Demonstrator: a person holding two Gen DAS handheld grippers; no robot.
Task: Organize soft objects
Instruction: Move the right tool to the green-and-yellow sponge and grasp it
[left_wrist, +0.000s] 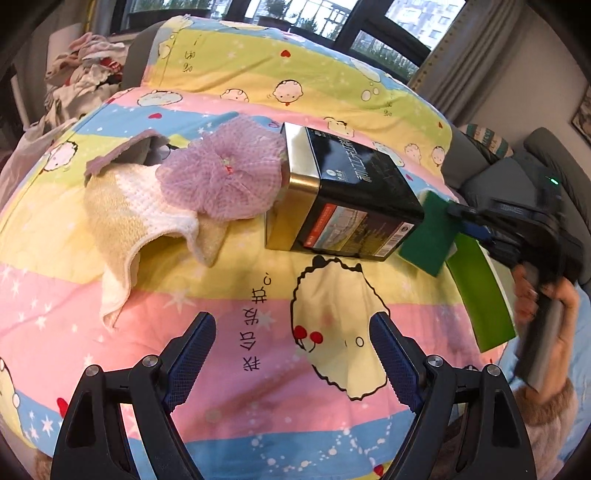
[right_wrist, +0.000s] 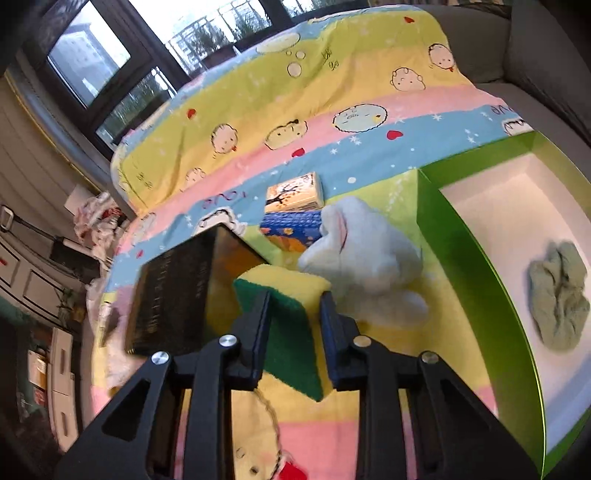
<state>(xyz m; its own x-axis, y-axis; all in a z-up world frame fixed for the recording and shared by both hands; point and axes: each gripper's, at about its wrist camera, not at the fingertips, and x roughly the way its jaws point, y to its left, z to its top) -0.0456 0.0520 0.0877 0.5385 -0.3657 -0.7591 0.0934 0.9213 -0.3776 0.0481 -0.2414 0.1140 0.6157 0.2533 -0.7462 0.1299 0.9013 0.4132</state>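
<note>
The right gripper (right_wrist: 293, 317) is closing its jaws on the sponge (right_wrist: 291, 332), a yellow block with a green scouring face, and the pads are pressing on its two sides. The sponge is sitting at the end of the black tin (right_wrist: 173, 288), touching it or nearly so, on the cartoon blanket (right_wrist: 332, 122). The left gripper (left_wrist: 293, 354) is hanging with its jaws wide apart and nothing between them, over bare blanket.

I judge the step in hand is picking up the sponge. The green box (right_wrist: 465, 258) is standing just to the right, already holding a grey-green cloth (right_wrist: 559, 299). The next move is probably asking for a lift clear of the tin, then a carry over the box wall. The purple mesh puff (left_wrist: 221, 173) and towel (left_wrist: 129, 218) are waiting near the left gripper.
</note>
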